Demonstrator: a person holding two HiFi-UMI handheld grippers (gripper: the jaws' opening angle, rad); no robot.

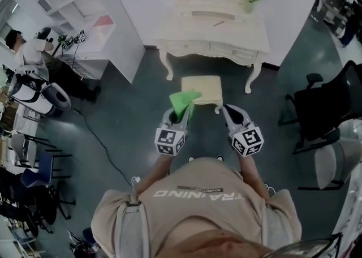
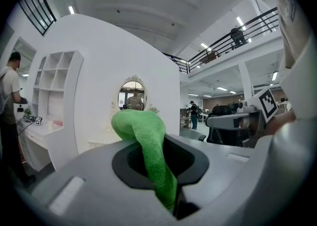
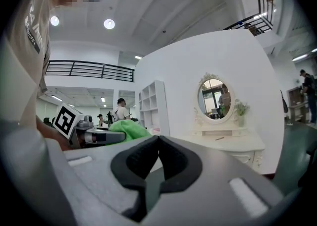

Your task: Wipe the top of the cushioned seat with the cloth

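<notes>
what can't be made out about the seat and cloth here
Seat: near left corner hidden by the cloth in the head view; absent from both gripper views.
Dirt on the seat: too small to tell, head view.
Cloth's clamped end: hidden inside the left gripper.

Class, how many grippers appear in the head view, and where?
2. The left gripper, shut on the green cloth, is by the near left edge of the cushioned seat; the right gripper, shut and empty, by its near right corner.

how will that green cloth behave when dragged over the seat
The green fuzzy cloth is probably floppy: it folds over the left hand-held gripper pinching it. Likely light, and its nubbly pile should grip rather than slide.
</notes>
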